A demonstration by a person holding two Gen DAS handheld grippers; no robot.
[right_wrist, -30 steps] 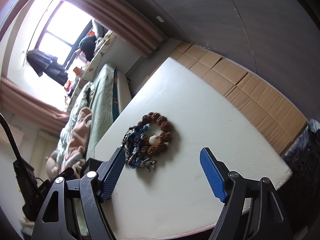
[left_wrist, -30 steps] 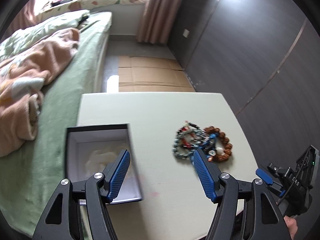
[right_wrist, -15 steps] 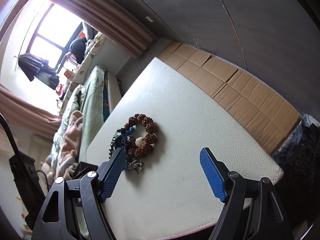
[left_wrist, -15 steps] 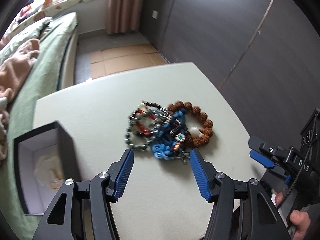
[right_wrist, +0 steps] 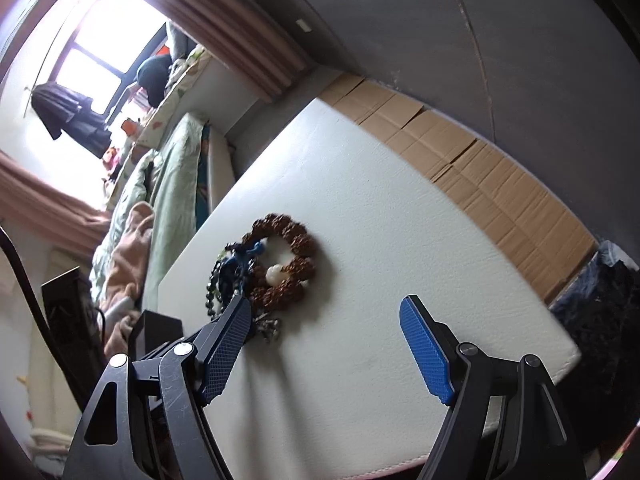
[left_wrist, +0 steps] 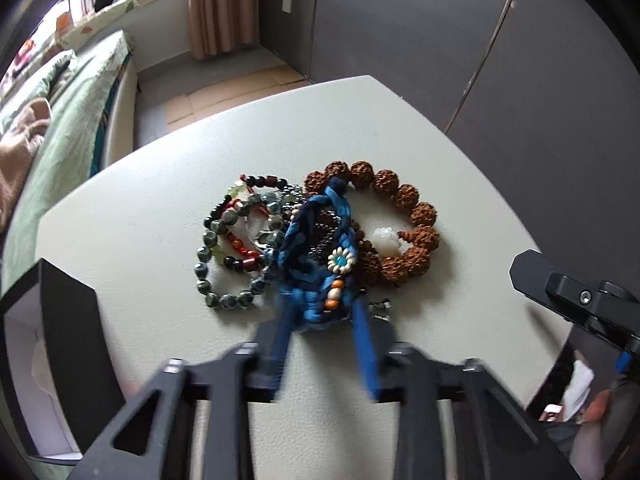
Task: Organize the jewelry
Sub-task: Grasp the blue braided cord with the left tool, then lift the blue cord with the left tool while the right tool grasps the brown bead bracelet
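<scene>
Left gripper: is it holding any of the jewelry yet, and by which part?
Not clearly. The left gripper is closing, motion-blurred, on the near end of the blue woven bracelet; whether the pads press on it cannot be told. The right gripper is open, holding nothing.

A white table (left_wrist: 160, 208) stands by dark grey wall panels (left_wrist: 460, 32). Flattened cardboard (right_wrist: 480, 176) covers the floor past the table's far edge. Beside the table is a bed (left_wrist: 76, 96) with green bedding and a pinkish blanket (right_wrist: 132, 248). Pink-brown curtains (right_wrist: 240, 28) frame a bright window (right_wrist: 100, 44) that floods that end with daylight; dark clothes (right_wrist: 64, 112) hang before it. A white switch plate (left_wrist: 286, 5) sits on the wall by the curtain.
</scene>
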